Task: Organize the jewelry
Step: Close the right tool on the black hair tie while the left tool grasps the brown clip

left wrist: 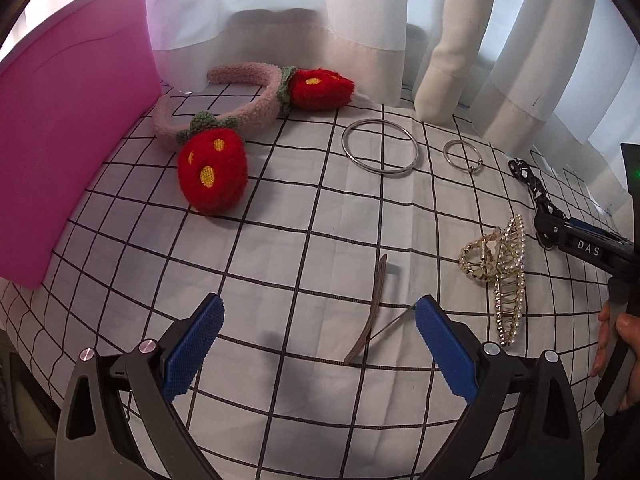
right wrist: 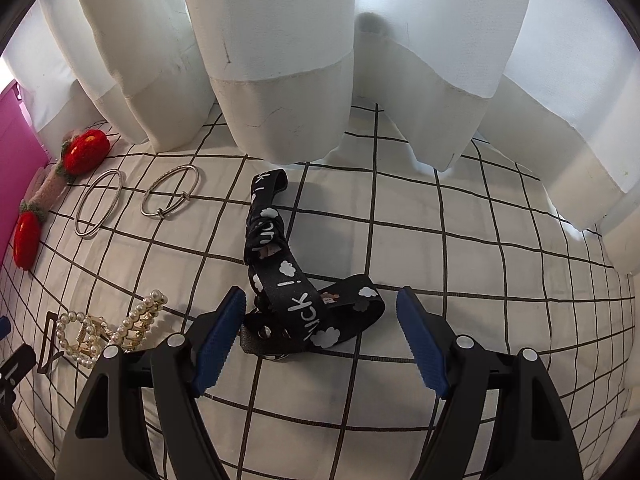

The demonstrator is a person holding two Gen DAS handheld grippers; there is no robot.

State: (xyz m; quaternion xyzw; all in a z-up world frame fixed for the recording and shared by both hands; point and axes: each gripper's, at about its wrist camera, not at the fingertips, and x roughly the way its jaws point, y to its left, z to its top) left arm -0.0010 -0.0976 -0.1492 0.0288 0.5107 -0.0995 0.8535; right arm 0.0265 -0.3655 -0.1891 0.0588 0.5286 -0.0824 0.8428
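Observation:
My left gripper (left wrist: pixel 320 308) is open and low over the checked cloth (left wrist: pixel 304 208). A thin brown hair clip (left wrist: pixel 370 312) lies between its blue fingers, close to the right one and untouched. My right gripper (right wrist: pixel 322 300) is also open. A black strap with white clouds and lettering (right wrist: pixel 296 280) lies crumpled between its fingers, and neither pad presses on it. A pearl claw clip (left wrist: pixel 500 268) (right wrist: pixel 112 328) rests between the two grippers. Farther back lie a large silver bangle (left wrist: pixel 380 148) (right wrist: pixel 100 208) and a smaller one (left wrist: pixel 462 154) (right wrist: pixel 172 192).
A pink box (left wrist: pixel 72 140) stands at the left edge, with a fluffy pink strawberry headband (left wrist: pixel 240 120) beside it. White curtains (right wrist: pixel 280 60) hang down onto the back of the cloth. In the left wrist view, a person's hand (left wrist: pixel 616 340) holds the right gripper's handle.

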